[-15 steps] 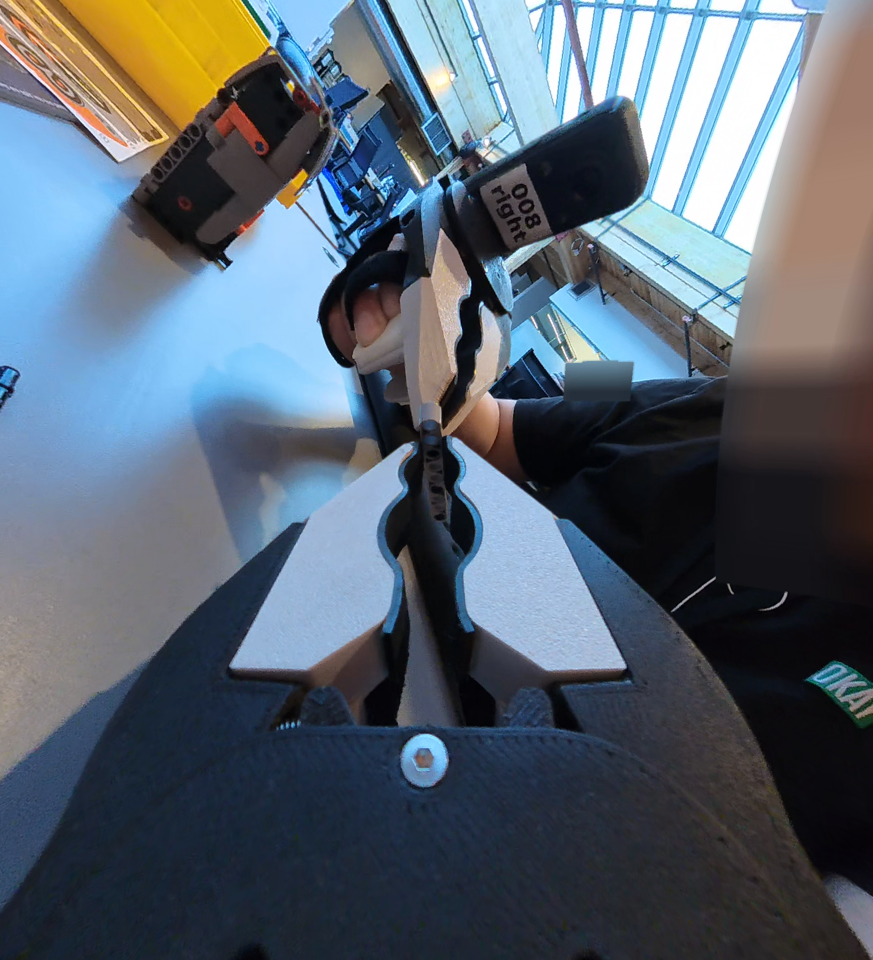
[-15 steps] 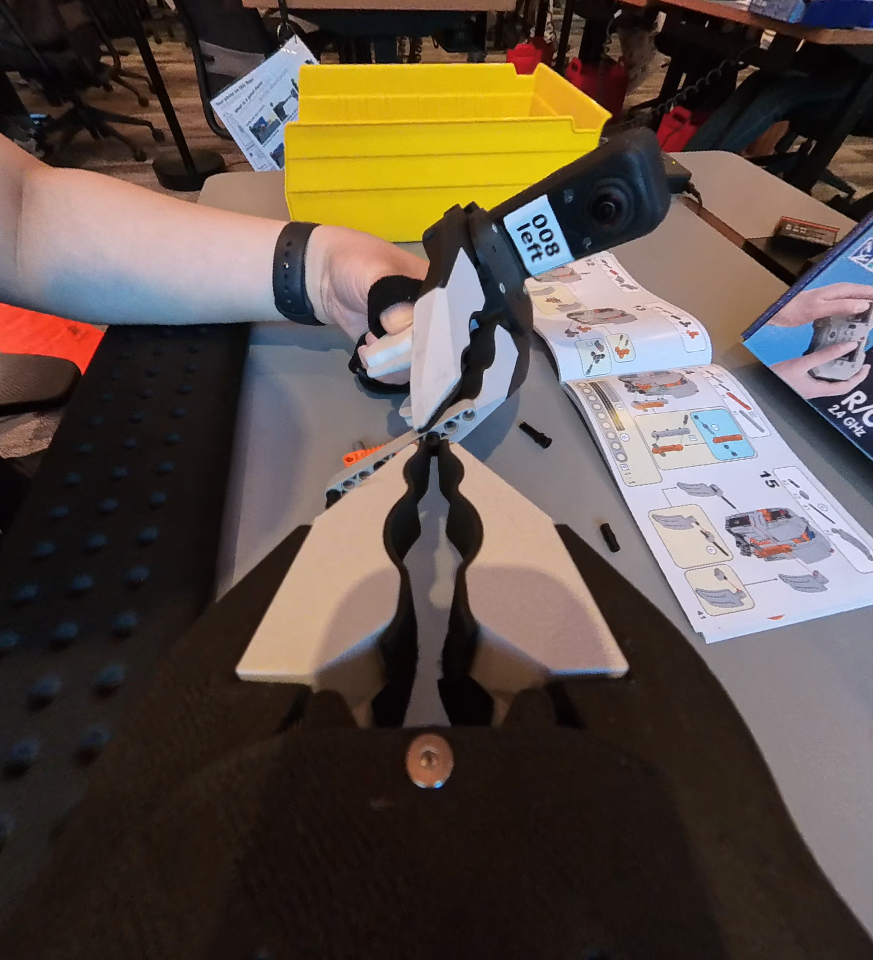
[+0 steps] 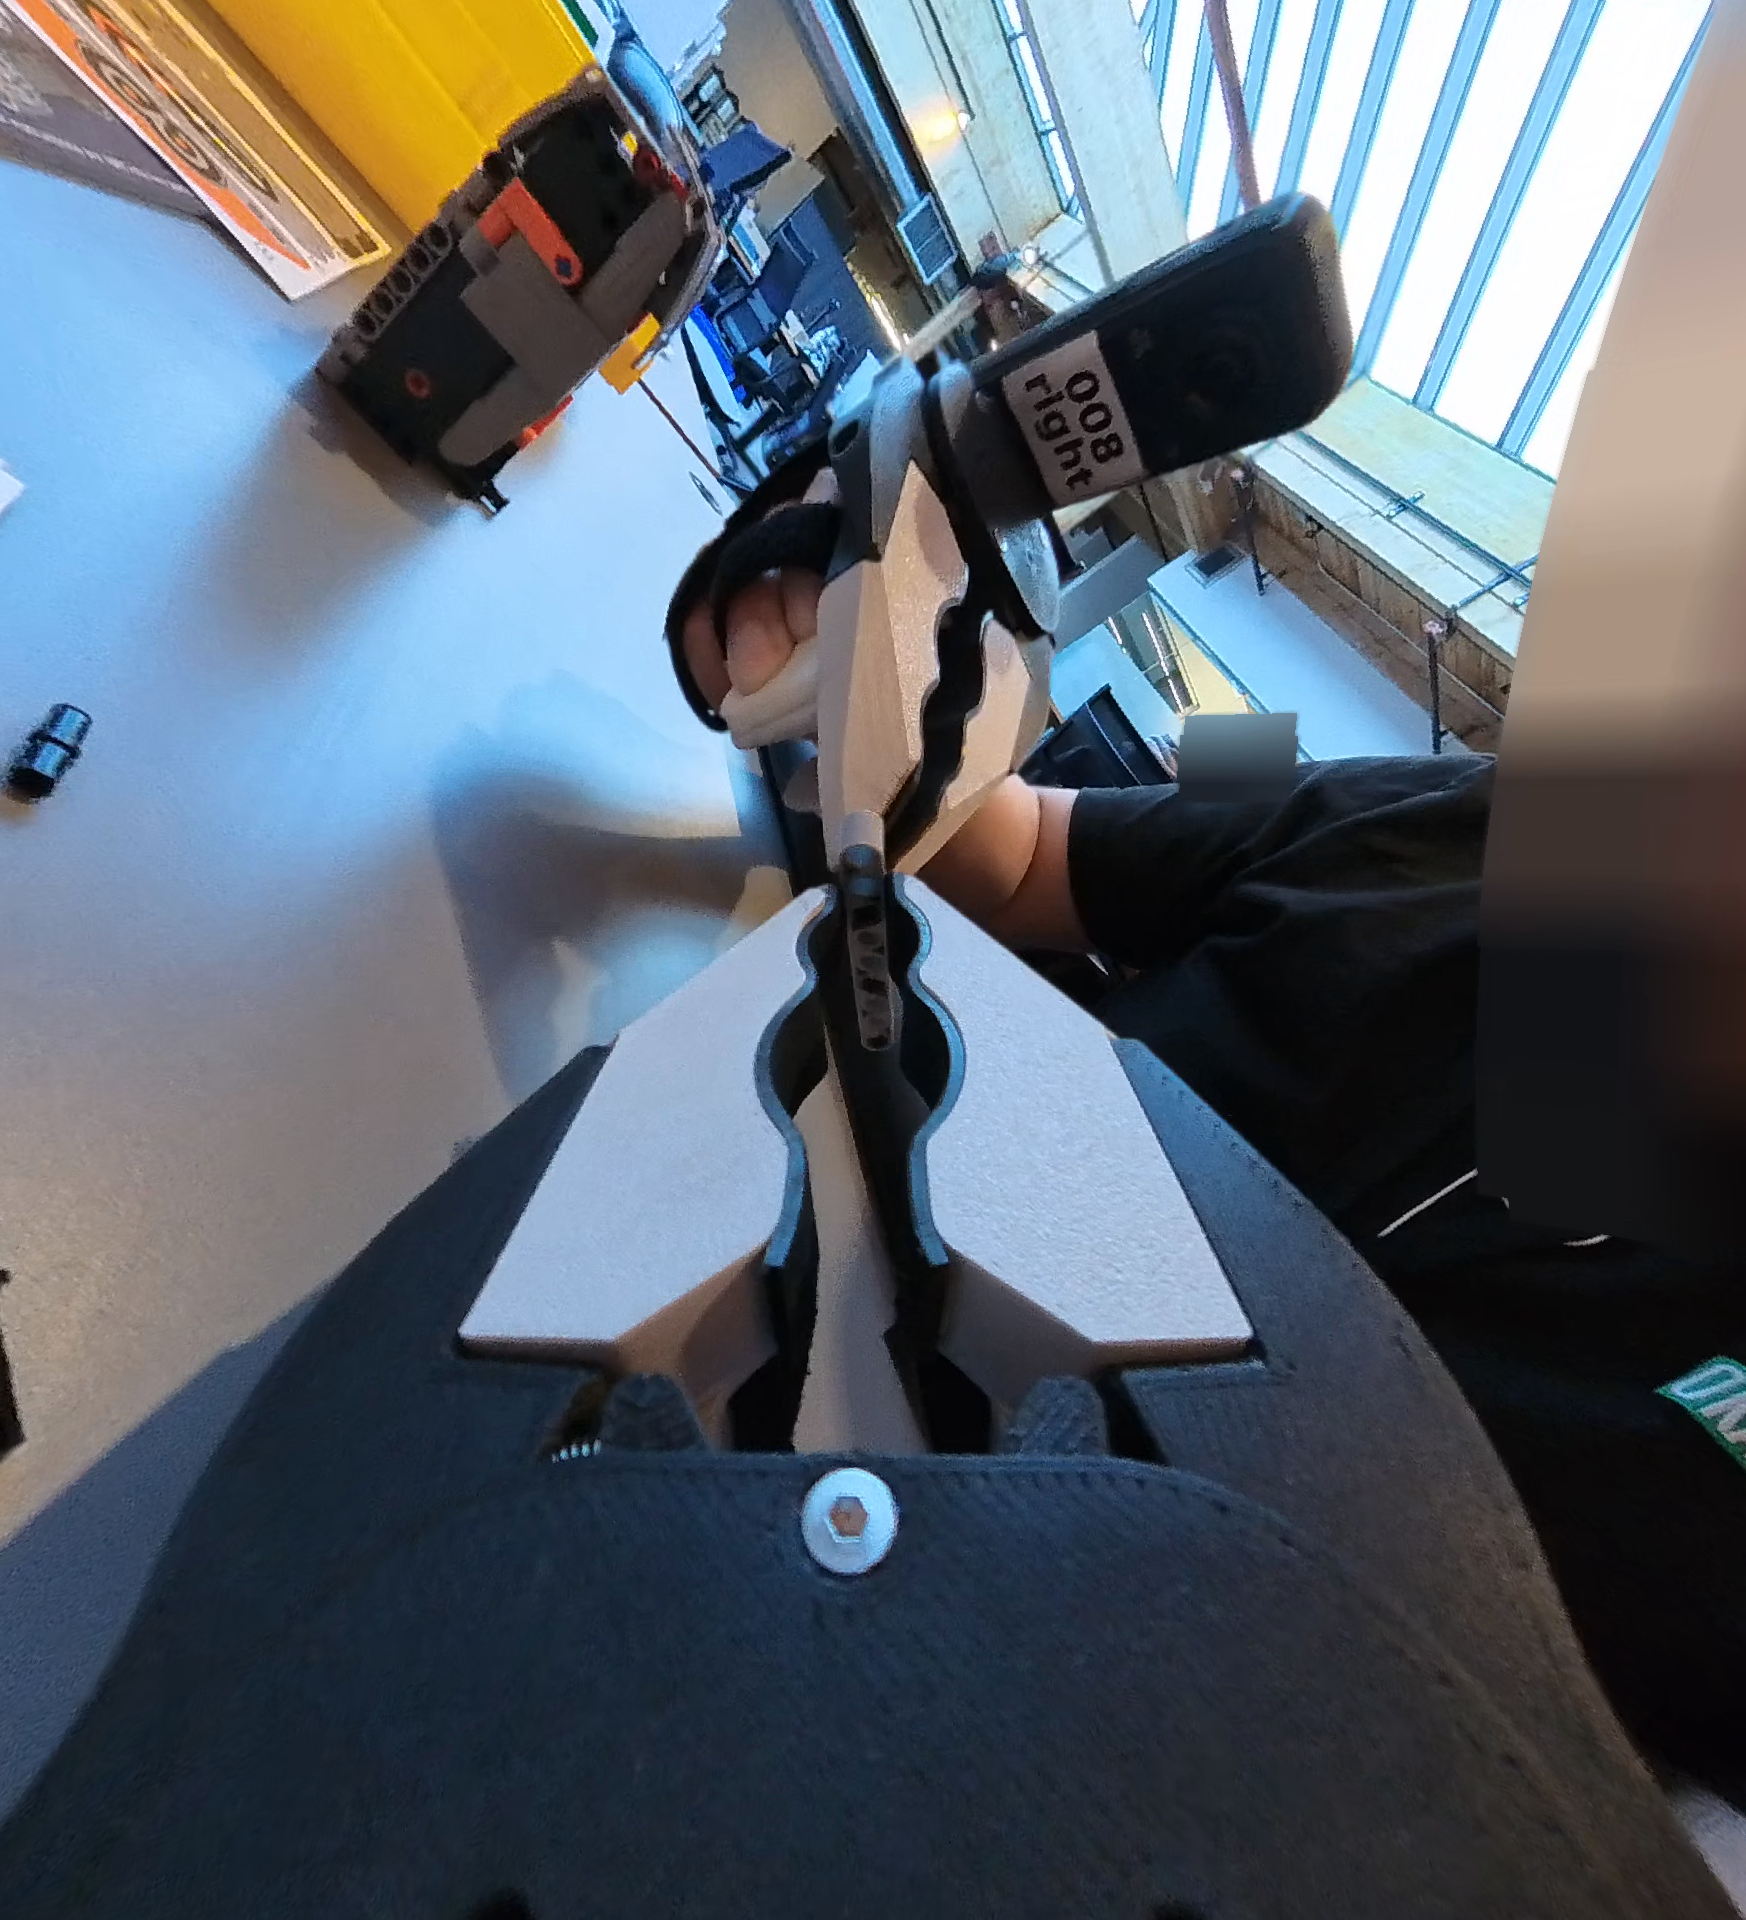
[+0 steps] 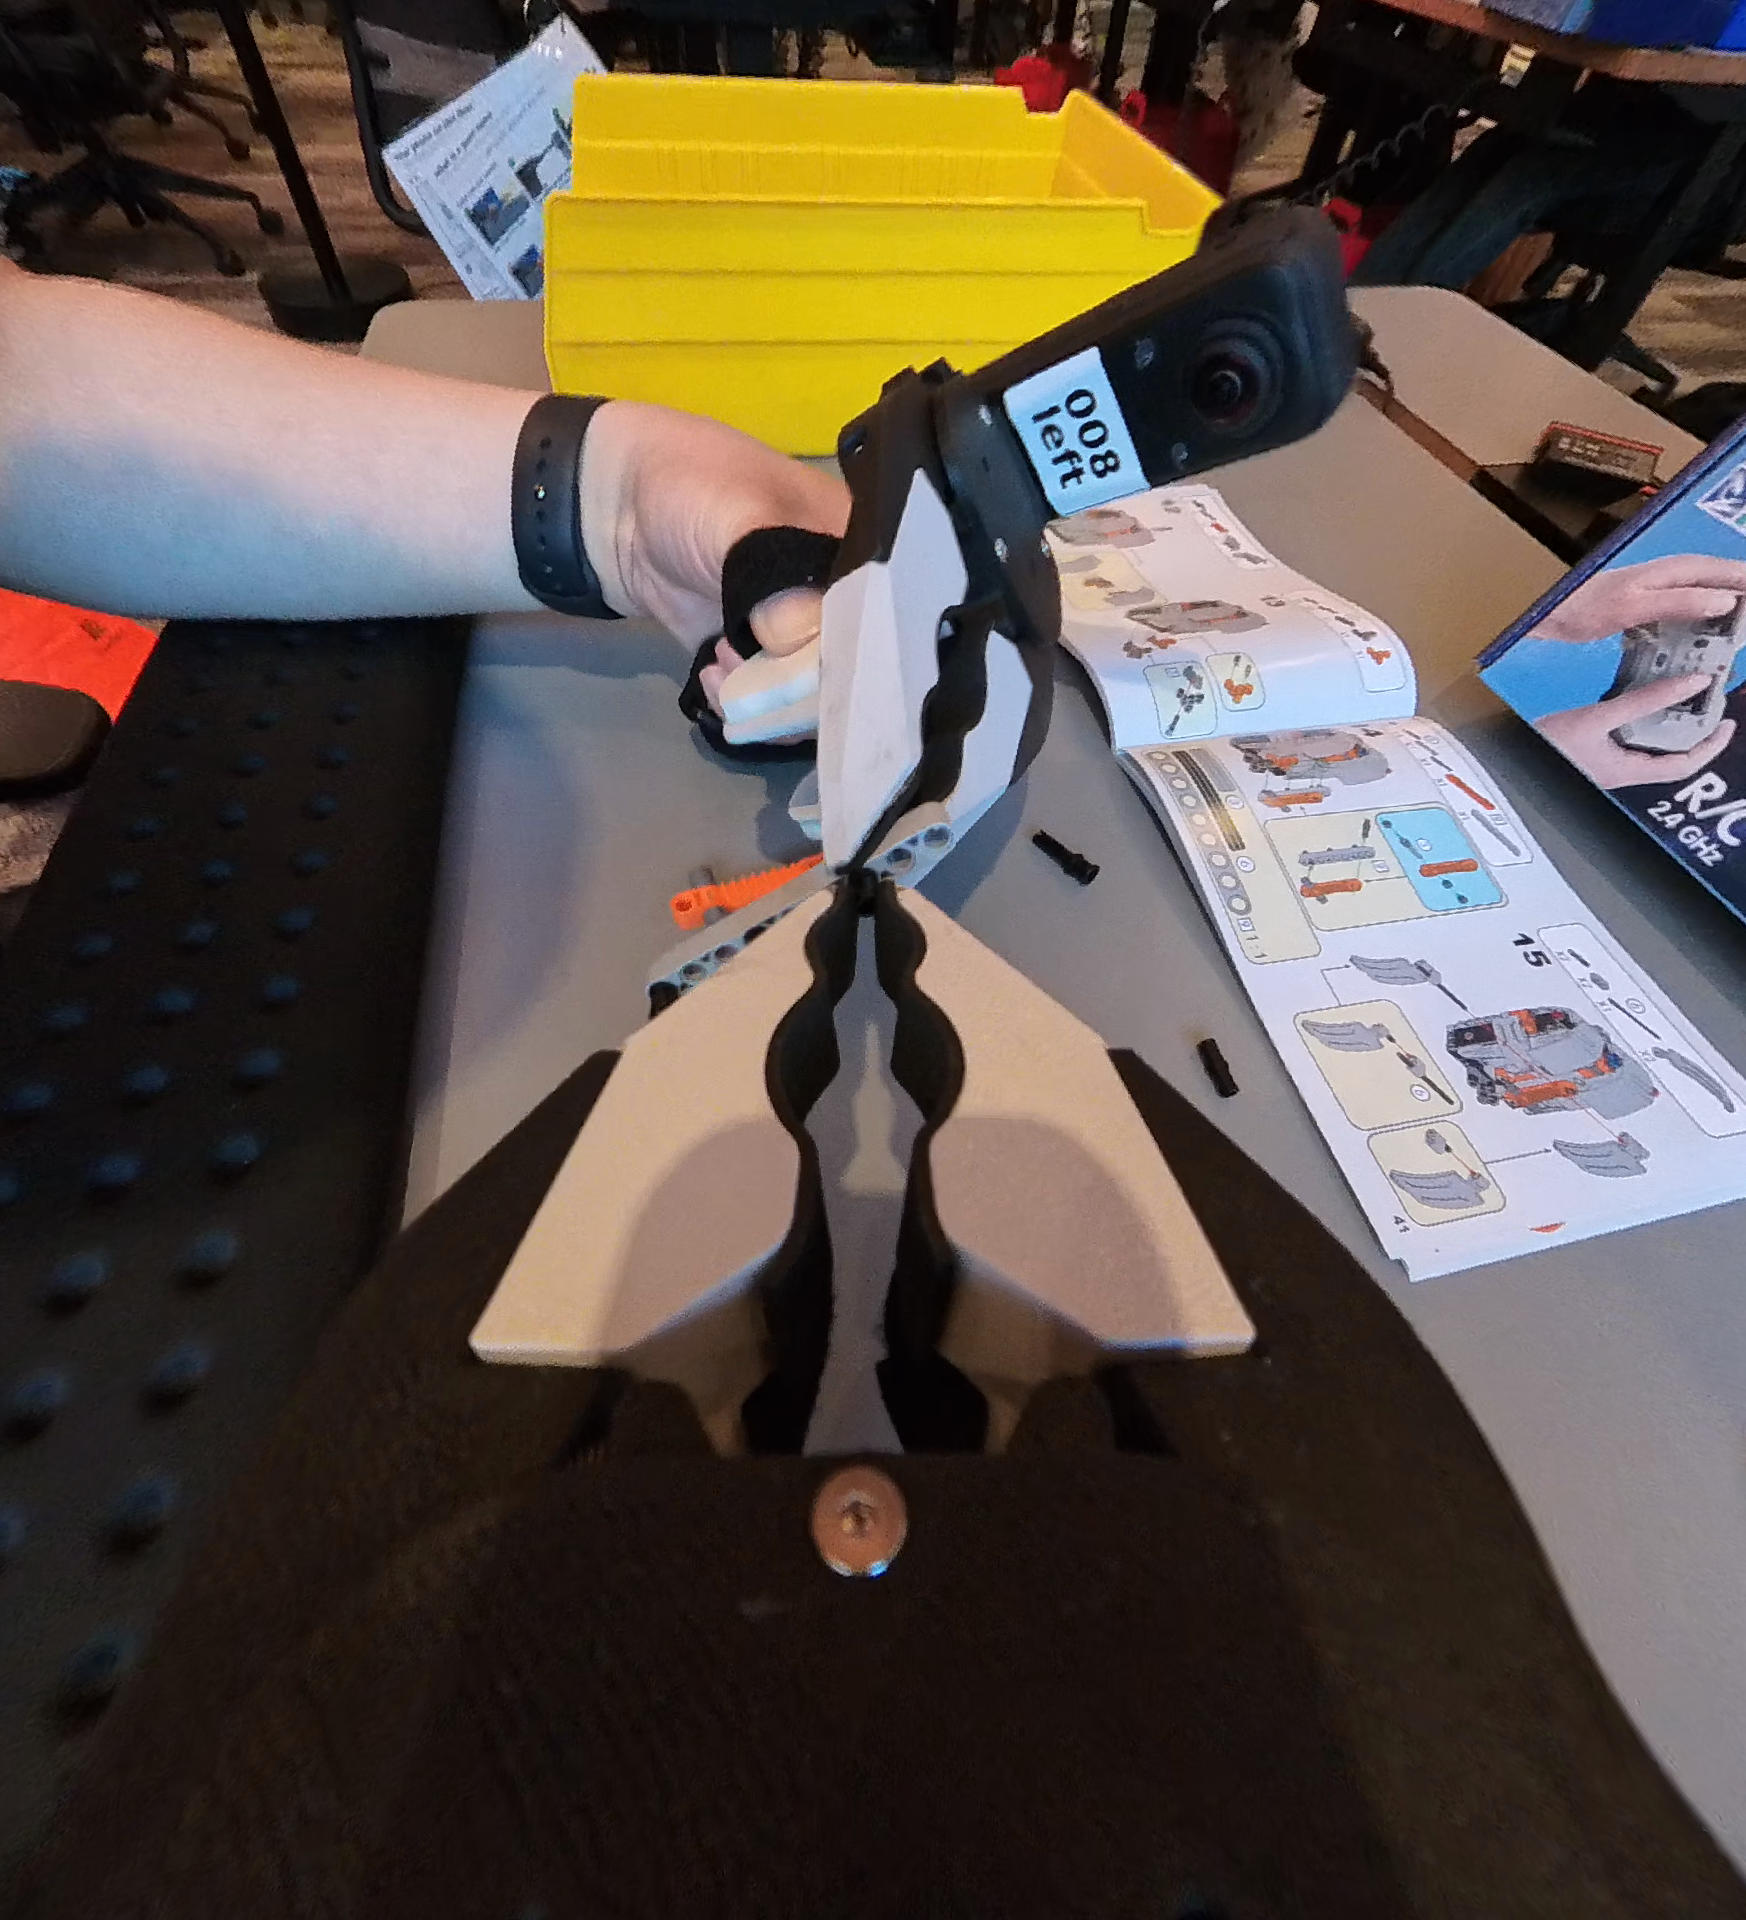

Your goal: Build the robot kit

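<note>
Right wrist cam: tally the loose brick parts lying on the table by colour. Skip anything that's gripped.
Black pins: 2
Orange toothed piece: 1
Total: 3
Not counted: the gripped grey beam.

We see a yellow bin (image 4: pixel 848 260) at the table's (image 4: pixel 1575 1455) far edge, an open booklet (image 4: pixel 1420 935) beside a blue box (image 4: pixel 1700 665), black pins (image 4: pixel 1064 858), an orange part (image 4: pixel 734 891) and a half-built model (image 3: pixel 526 301).
</note>
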### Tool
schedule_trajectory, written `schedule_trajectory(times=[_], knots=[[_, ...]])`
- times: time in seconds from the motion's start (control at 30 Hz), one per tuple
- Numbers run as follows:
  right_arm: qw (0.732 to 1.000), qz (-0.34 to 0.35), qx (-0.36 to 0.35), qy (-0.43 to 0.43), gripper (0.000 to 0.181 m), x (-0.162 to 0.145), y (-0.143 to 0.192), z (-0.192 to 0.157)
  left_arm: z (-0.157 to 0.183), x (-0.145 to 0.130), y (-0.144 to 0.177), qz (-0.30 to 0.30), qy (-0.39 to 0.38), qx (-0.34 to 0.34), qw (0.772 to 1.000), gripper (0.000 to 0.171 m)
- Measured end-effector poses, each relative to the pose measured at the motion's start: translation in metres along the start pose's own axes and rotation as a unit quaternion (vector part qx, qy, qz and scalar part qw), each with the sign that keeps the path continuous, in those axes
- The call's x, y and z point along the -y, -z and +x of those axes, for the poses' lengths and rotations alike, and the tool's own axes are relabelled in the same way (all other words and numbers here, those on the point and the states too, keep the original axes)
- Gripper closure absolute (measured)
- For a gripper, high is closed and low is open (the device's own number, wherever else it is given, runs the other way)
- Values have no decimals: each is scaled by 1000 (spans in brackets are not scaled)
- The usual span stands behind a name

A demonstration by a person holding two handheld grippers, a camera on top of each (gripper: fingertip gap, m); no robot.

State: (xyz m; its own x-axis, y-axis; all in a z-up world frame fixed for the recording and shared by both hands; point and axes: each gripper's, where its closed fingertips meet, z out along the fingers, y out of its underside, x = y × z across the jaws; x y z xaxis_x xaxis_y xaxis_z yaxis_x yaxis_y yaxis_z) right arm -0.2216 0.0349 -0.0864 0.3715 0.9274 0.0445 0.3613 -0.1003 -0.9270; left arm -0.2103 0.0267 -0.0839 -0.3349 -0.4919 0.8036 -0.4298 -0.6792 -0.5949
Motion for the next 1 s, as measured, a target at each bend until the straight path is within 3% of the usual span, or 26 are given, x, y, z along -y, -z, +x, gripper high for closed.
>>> schedule_trajectory(times=[0.13, 0.2, 0.3, 0.43, 0.6, 0.73, 0.83, 1.0], knots=[[995, 88, 4, -49, 178, 25, 4, 9, 16, 17, 10, 38, -39, -16, 998, 168], [988, 141, -31, -51, 161, 44, 14, 19, 20, 25, 24, 60, -72, -3, 996, 168], [976, 188, -24, -107, 155, 53, 27, 19, 43, 45, 51, 131, -138, -19, 981, 169], [969, 180, 33, -166, 154, 51, 10, 3, 45, 54, 71, 167, -175, 19, 970, 169], [982, 134, 5, -135, 157, 40, -11, 3, 27, 53, 70, 163, -121, 39, 978, 169], [988, 70, -141, 2, 144, 29, -11, 24, 7, 60, 71, 205, -31, 46, 977, 168], [962, 30, -257, 89, 142, 29, -9, 39, 0, 62, 66, 220, -2, 48, 974, 168], [937, -4, -330, 115, 142, 31, -11, 51, -3, 72, 61, 279, 26, 53, 959, 168]])
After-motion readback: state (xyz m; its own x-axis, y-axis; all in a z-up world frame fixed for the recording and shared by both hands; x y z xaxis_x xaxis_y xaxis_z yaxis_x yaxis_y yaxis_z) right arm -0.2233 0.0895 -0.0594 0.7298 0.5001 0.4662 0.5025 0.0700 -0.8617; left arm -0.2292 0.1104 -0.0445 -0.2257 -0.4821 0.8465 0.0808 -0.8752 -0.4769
